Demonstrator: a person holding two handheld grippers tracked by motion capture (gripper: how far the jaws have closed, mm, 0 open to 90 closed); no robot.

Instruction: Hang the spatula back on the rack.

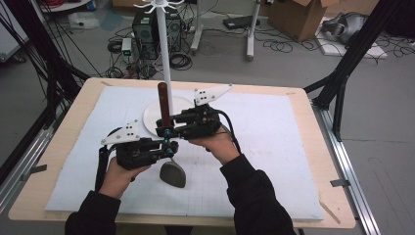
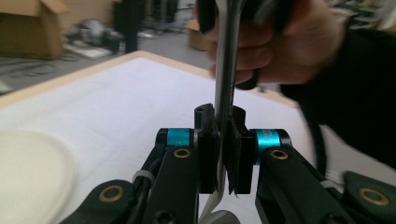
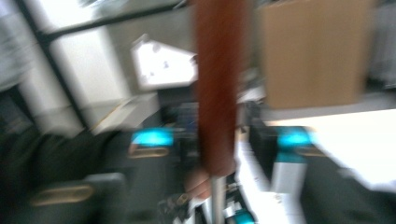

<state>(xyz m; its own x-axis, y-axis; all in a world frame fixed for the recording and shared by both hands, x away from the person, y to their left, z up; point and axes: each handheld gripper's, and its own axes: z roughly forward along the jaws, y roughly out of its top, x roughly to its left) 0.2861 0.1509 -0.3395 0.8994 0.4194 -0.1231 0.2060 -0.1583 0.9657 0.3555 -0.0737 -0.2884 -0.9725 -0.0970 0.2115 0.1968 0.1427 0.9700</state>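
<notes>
A kitchen utensil stands nearly upright over the white mat, with a brown wooden handle (image 1: 163,103), a thin metal shaft (image 2: 226,56) and a grey head (image 1: 173,174) low near the mat. My left gripper (image 1: 169,149) is shut on the metal shaft, which runs up between its pads (image 2: 223,140). Higher up, my right gripper (image 1: 165,129) grips the lower end of the wooden handle (image 3: 217,84). The right gripper view is blurred, with the handle squeezed between the jaws (image 3: 217,140). The person's right hand (image 2: 280,42) shows behind the shaft.
A white hook stand (image 1: 164,49) rises from a round white base (image 1: 181,104) just behind the grippers; the base also shows at the left (image 2: 28,172). The white mat (image 1: 274,147) covers a wooden table (image 1: 323,161). Cables, a computer tower and cardboard boxes lie on the floor beyond.
</notes>
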